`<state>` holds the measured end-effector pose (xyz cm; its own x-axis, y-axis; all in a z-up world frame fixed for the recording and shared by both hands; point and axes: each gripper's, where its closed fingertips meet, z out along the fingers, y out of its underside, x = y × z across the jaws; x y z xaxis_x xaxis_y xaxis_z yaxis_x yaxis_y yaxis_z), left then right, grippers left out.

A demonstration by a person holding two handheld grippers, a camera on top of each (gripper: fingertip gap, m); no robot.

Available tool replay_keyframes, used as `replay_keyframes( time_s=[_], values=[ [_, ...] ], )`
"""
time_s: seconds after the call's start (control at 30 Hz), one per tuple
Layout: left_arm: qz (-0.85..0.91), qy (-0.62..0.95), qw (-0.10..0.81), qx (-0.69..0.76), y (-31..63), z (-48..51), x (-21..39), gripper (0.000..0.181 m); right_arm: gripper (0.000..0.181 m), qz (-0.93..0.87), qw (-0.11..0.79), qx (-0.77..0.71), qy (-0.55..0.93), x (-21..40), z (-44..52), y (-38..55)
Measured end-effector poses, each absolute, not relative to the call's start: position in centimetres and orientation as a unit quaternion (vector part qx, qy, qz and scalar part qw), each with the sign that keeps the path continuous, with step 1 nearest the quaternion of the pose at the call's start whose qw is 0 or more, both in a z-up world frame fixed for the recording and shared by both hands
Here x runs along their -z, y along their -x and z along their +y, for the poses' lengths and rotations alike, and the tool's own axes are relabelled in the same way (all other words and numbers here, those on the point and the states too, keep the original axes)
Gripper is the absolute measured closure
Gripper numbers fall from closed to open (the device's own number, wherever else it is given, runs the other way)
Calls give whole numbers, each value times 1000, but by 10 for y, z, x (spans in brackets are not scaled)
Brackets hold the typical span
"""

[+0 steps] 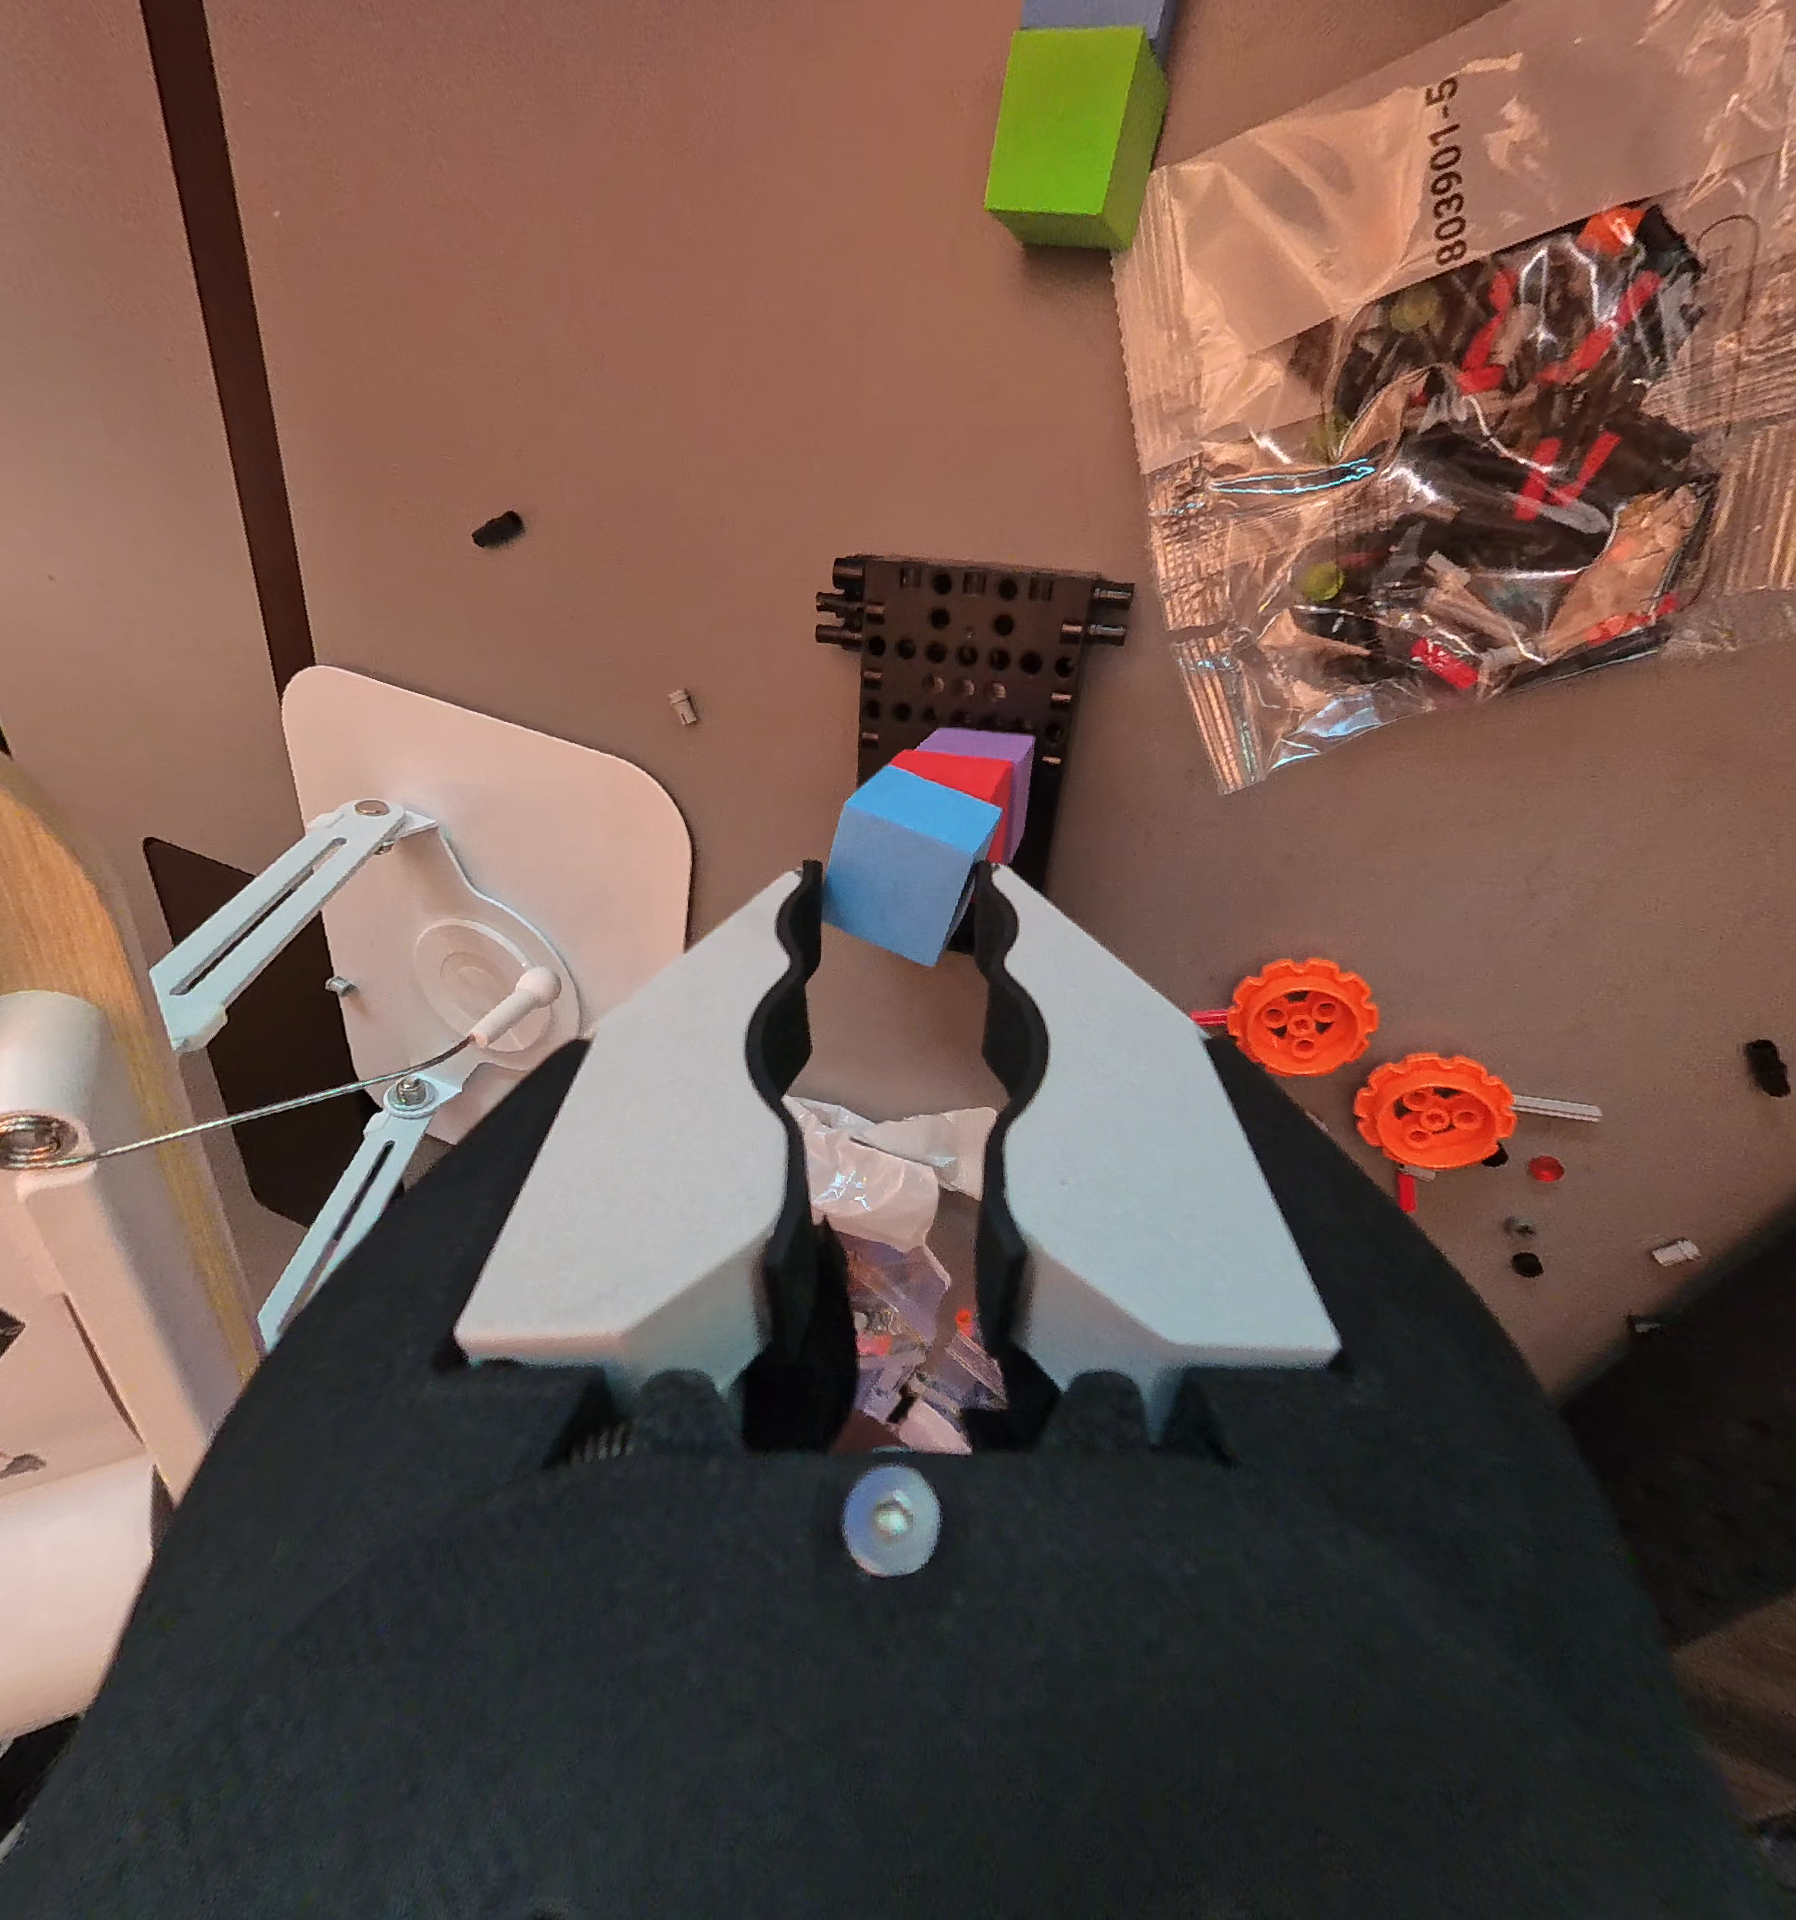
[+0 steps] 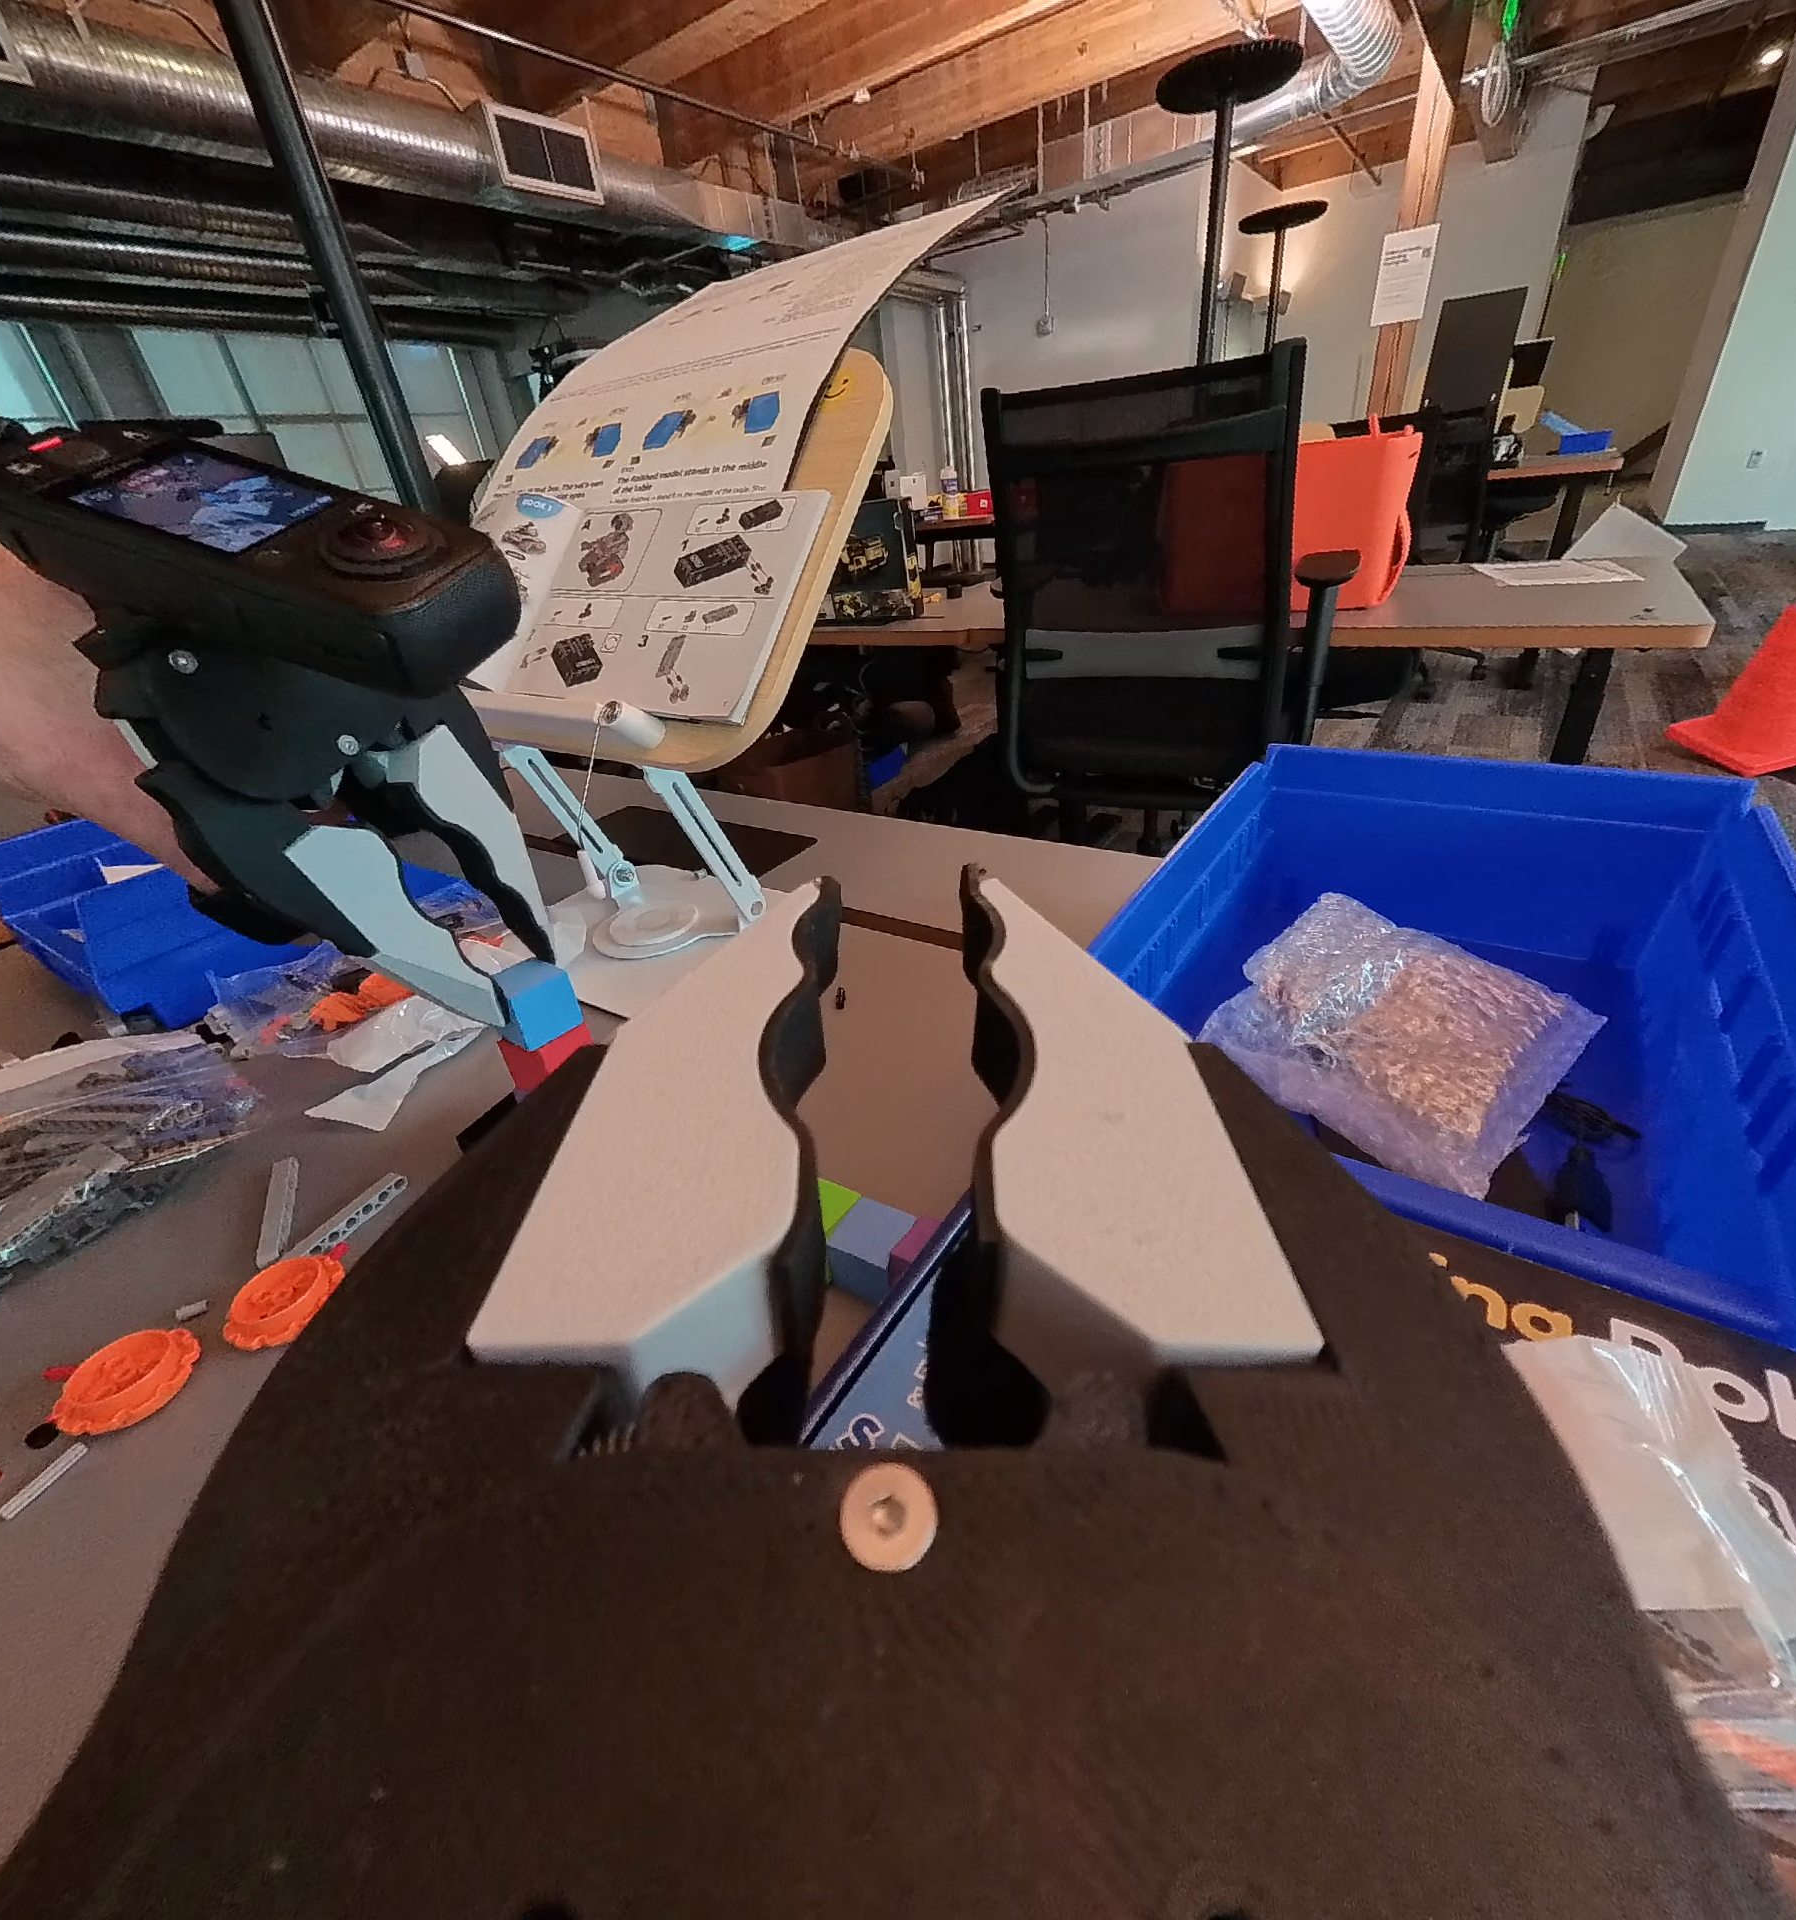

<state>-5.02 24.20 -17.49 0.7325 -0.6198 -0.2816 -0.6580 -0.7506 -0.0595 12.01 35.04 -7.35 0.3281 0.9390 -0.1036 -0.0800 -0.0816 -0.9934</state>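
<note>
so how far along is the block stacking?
Done: red foam cube sits on the purple cube. In hand: left gripper grips the light-blue foam cube on top of the red. Left: green block lies apart; right gripper open, empty.

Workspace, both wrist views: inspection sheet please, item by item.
Surface: grey table, crowded.
Job's things: blue cube on red cube, purple cube lowest, over a black perforated plate; green block apart.
Clutter: bag of parts, orange gears, blue bin with bubble-wrap packet.
Grippers: left gripper jaws clamp the blue cube; right gripper jaws apart, empty.
Cables: nothing seen.
Surroundings: booklet stand, office chair, traffic cone.
</note>
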Motion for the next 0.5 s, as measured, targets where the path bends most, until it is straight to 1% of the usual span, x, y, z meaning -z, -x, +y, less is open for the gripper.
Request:
replay_keyframes(
  time_s=[0.17, 0.27, 0.37, 0.5],
  values=[
    [339, 929, 75, -127, 52, 241, 173, 153, 159, -367, 570, -449, 582, 72, 350, -121],
    [339, 929, 76, -129, 51, 242, 173, 147, 159, -366, 570, -450, 582, 72, 350, -121],
    [339, 926, 95, -139, 47, 247, 165, 139, 159, -365, 571, -450, 582, 71, 351, -122],
    [362, 909, 138, -152, 19, 268, 150, 140, 159, -363, 572, -450, 581, 71, 351, -123]
  ],
)
